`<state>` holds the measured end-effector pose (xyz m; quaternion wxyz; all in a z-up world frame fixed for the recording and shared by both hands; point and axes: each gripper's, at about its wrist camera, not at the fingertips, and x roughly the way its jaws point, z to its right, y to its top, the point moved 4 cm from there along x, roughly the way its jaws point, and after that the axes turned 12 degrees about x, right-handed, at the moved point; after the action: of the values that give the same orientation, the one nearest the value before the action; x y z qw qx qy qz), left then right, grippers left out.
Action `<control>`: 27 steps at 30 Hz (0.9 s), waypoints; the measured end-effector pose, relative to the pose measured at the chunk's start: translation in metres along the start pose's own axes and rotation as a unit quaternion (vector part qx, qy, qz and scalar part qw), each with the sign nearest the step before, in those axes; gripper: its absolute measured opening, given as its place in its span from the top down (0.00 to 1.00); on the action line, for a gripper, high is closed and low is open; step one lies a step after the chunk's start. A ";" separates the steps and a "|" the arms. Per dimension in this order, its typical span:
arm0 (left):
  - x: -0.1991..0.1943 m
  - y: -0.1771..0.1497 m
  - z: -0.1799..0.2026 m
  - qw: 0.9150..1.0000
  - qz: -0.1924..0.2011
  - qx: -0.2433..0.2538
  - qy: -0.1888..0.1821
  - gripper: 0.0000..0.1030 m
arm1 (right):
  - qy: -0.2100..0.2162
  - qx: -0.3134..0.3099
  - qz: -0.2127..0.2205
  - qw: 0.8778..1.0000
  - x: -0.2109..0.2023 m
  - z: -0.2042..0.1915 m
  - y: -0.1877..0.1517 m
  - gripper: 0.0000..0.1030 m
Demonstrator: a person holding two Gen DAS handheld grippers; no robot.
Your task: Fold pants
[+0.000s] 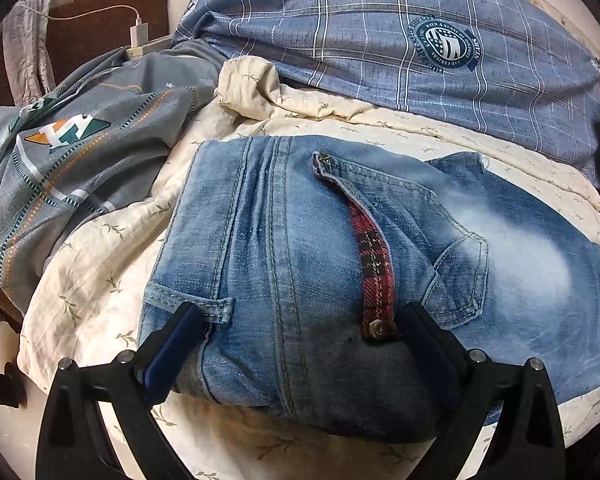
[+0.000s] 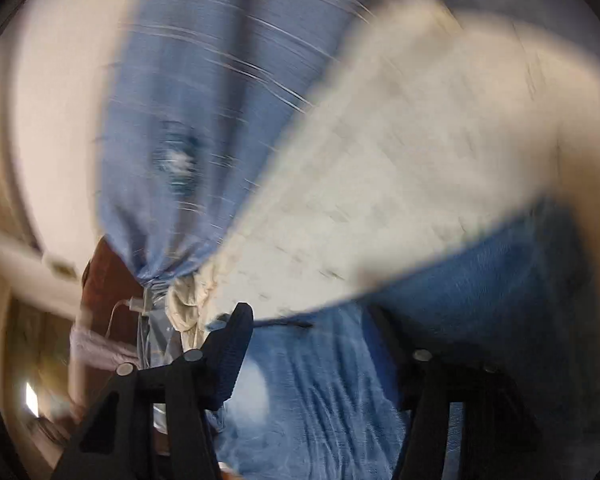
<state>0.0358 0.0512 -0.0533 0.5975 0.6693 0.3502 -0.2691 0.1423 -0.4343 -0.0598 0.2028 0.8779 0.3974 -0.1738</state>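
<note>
- Straddling the near edge of the folded jeans (image 1: pixel 300 264), the left claw (image 1: pixel 300 344) has its jaws spread wide, one finger (image 1: pixel 172 352) at the belt-loop side, the other just past the red plaid placket strip (image 1: pixel 374 264) and its metal snap (image 1: pixel 377 327).
- Whether the left pads actually press the denim: cannot tell. Jaws are apart, fabric sits between them.
- Jeans lie on the bed, on a cream quilt (image 1: pixel 100 264) with a small leaf print, back pocket facing up, waistband toward the left claw.
- Beyond the jeans: blue checked pillow (image 1: pixel 400 52) with a round crest; grey patterned bedding (image 1: pixel 80 152) bunched to the left.
- White charger plug (image 1: pixel 139 34) and cable sit near a brown cushion (image 1: pixel 108 20) at far left.
- Right wrist view is heavily motion-blurred. Right claw (image 2: pixel 312 332) is over denim (image 2: pixel 440 340); one finger (image 2: pixel 232 352) shows clearly, the other is a dark smear.
- Right claw jaws look well apart, denim lying in the gap, no grip visible.
- Same cream quilt (image 2: pixel 400 168) and blue pillow (image 2: pixel 188 112) show smeared ahead of the right claw.
</note>
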 end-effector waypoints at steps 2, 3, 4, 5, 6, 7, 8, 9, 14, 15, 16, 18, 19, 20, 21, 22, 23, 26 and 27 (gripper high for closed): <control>-0.004 0.002 -0.001 1.000 0.002 -0.006 0.002 0.03 | -0.089 0.017 -0.038 0.995 0.026 0.028 0.005 0.29; -0.010 0.003 -0.001 1.000 0.008 -0.008 0.009 0.03 | -0.067 0.027 -0.021 0.997 0.016 0.026 0.011 0.30; -0.021 0.006 -0.002 0.999 0.023 -0.008 0.023 0.03 | -0.050 0.036 -0.009 0.998 0.003 0.022 0.015 0.30; -0.030 0.008 -0.003 0.999 0.039 -0.008 0.031 0.03 | -0.024 0.037 0.010 0.999 -0.014 0.015 0.017 0.30; -0.047 0.011 -0.001 0.997 0.070 -0.007 0.043 0.03 | 0.008 0.031 0.035 0.999 -0.042 0.007 0.017 0.30; -0.063 0.014 0.003 0.994 0.098 -0.004 0.051 0.03 | 0.012 0.031 0.051 0.998 -0.060 0.005 0.015 0.29; -0.075 0.017 0.011 0.992 0.115 0.001 0.050 0.03 | 0.010 0.034 0.066 0.997 -0.079 0.007 0.009 0.26; -0.082 0.020 0.019 0.991 0.123 0.005 0.043 0.03 | -0.001 0.041 0.079 0.996 -0.104 0.015 -0.001 0.26; -0.094 0.032 0.098 0.989 0.127 0.066 -0.046 0.03 | -0.002 0.160 0.056 0.986 -0.152 0.087 -0.054 0.25; -0.092 0.033 0.119 0.987 0.123 0.083 -0.065 0.03 | -0.005 0.172 0.047 0.984 -0.155 0.094 -0.058 0.25; -0.086 0.033 0.139 0.985 0.114 0.100 -0.082 0.03 | -0.016 0.182 0.038 0.982 -0.151 0.103 -0.065 0.25; -0.075 0.031 0.172 0.983 0.086 0.124 -0.107 0.03 | -0.034 0.212 0.020 0.976 -0.142 0.124 -0.077 0.25; -0.068 0.030 0.187 0.982 0.072 0.131 -0.116 0.03 | -0.030 0.224 0.008 0.974 -0.139 0.128 -0.080 0.25; -0.065 0.030 0.195 0.981 0.067 0.135 -0.123 0.03 | -0.023 0.232 0.000 0.973 -0.135 0.130 -0.085 0.25; -0.061 0.030 0.206 0.979 0.060 0.142 -0.131 0.03 | -0.017 0.232 0.001 0.973 -0.133 0.131 -0.085 0.25; -0.061 0.029 0.215 0.979 0.059 0.147 -0.129 0.03 | -0.015 0.228 0.004 0.974 -0.131 0.128 -0.083 0.25; -0.061 0.029 0.220 0.979 0.061 0.150 -0.125 0.03 | -0.012 0.225 0.006 0.974 -0.128 0.127 -0.081 0.25; -0.057 0.035 0.233 0.979 0.058 0.154 -0.116 0.03 | -0.034 0.241 0.004 0.970 -0.122 0.131 -0.077 0.25; -0.055 0.036 0.233 0.980 0.055 0.150 -0.116 0.03 | -0.036 0.248 0.003 0.968 -0.119 0.134 -0.078 0.25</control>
<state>0.0444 -0.1890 -0.0218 0.5406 0.7340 0.1963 -0.3613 -0.0105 -0.5281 -0.1363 -0.0065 0.8952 0.3318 -0.2973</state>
